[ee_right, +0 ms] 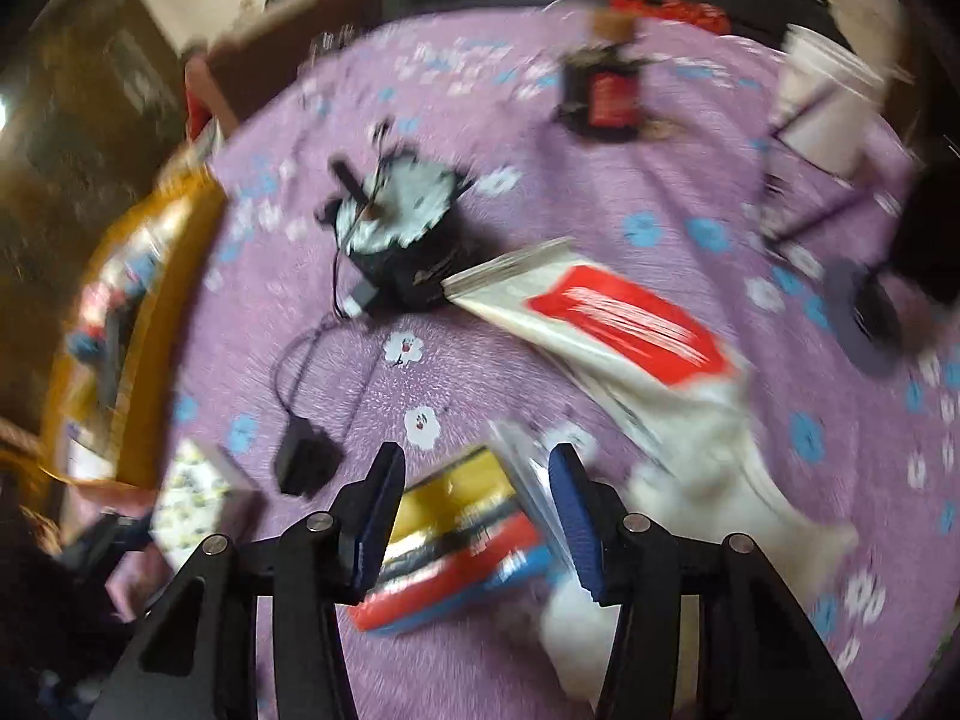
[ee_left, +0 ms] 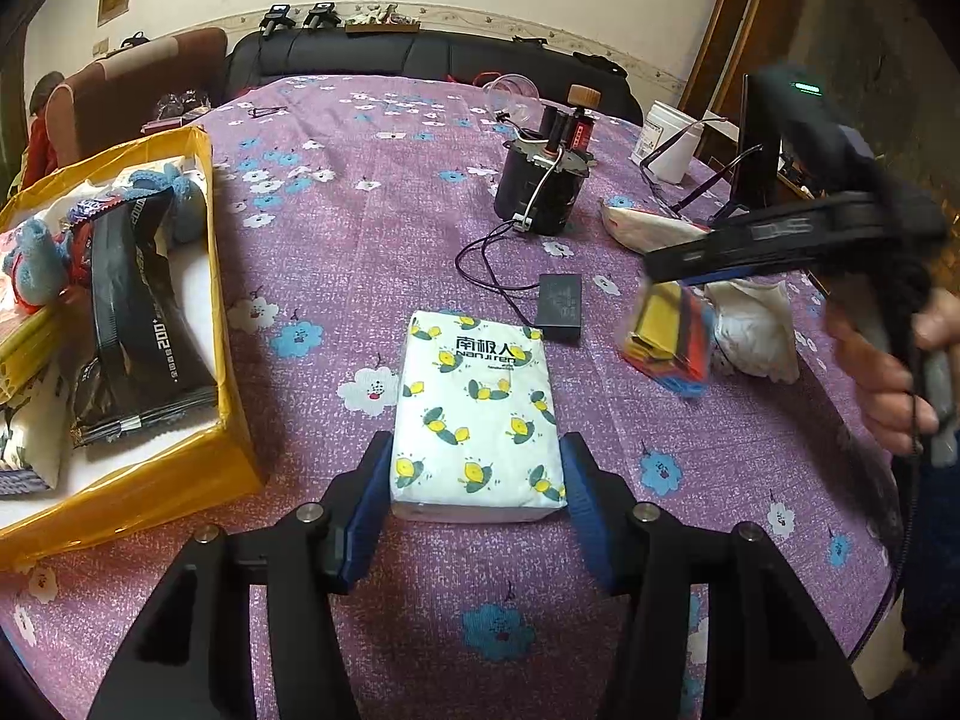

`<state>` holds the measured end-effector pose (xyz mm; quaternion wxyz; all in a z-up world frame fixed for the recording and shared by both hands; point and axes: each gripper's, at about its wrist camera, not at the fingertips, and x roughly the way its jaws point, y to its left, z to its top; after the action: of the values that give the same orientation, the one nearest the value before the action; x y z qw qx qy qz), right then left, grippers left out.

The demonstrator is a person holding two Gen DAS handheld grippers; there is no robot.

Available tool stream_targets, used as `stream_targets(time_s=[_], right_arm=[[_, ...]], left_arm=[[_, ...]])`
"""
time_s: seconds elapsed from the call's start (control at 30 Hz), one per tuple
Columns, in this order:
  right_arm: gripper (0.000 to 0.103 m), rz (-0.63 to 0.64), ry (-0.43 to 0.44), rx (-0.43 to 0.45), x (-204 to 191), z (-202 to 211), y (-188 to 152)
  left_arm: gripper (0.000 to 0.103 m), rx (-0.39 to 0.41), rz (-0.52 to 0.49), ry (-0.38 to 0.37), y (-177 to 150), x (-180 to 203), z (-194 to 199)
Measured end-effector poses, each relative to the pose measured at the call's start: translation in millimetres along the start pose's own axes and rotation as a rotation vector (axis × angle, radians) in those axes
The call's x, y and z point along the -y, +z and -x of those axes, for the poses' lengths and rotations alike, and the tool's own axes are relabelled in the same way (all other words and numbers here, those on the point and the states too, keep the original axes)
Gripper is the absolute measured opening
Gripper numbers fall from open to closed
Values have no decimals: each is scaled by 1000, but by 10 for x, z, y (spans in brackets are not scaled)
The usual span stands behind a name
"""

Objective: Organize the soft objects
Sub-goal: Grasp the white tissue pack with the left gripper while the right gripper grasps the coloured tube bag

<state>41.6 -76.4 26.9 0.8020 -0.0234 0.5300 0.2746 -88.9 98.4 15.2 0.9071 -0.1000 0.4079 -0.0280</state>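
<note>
A white tissue pack with lemon print (ee_left: 480, 414) lies on the purple flowered tablecloth (ee_left: 372, 228). My left gripper (ee_left: 474, 468) is open, its blue pads on either side of the pack's near end. My right gripper (ee_right: 477, 492) holds a yellow, red and blue packet (ee_right: 456, 546) between its pads; that view is blurred. The same packet (ee_left: 669, 336) hangs under the right gripper in the left wrist view. A white cloth (ee_left: 756, 324) and a white and red pouch (ee_right: 612, 324) lie at the right.
A yellow box (ee_left: 222, 324) at the left holds a black pouch (ee_left: 132, 300), a blue knitted toy and other packs. A black cylinder device (ee_left: 537, 186) with cable and small black box (ee_left: 559, 300), a white jar (ee_left: 672, 138) and glasses stand further back.
</note>
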Motion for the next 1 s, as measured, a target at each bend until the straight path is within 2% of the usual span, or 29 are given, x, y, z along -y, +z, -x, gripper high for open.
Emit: stream_targets(time_s=[0.07, 0.1, 0.13, 0.2, 0.37, 0.43, 0.47, 0.6, 0.67, 0.73, 0.8, 0.9, 1.0], right_arm=[[80, -22, 43, 63, 68, 172, -86], [83, -21, 58, 86, 84, 235, -133], [84, -26, 64, 91, 95, 256, -158], [84, -58, 86, 84, 116, 247, -201], [84, -173, 168, 20, 101, 206, -332], [84, -213, 208, -8, 52, 185, -369], [84, -231, 216, -31, 39, 155, -400], [84, -253, 148, -96, 37, -33, -392], [85, -244, 99, -92, -13, -81, -314], [85, -197, 19, -77, -127, -120, -210], [85, -150, -24, -90, -229, -239, -146], [83, -4, -143, -51, -411, -318, -176], [71, 79, -218, 8, -509, -301, -293]], left_arm=[[59, -2, 8, -6, 11, -3, -6], [63, -4, 9, -10, 13, 2, -7], [66, -10, 7, -13, 25, 13, -16], [78, -16, 5, 22, 61, 60, -35], [78, -34, -1, 83, 174, 71, -129], [71, -47, 9, 91, 189, 47, -163], [54, -39, 5, 92, 193, 56, -163], [52, -39, -11, 102, 184, 79, -175], [52, -36, -5, 95, 176, 68, -162], [52, -35, -4, 92, 169, 66, -152], [52, -35, -6, 92, 165, 65, -150], [52, -34, -10, 87, 160, 68, -143], [52, -34, -16, 75, 160, 73, -142]])
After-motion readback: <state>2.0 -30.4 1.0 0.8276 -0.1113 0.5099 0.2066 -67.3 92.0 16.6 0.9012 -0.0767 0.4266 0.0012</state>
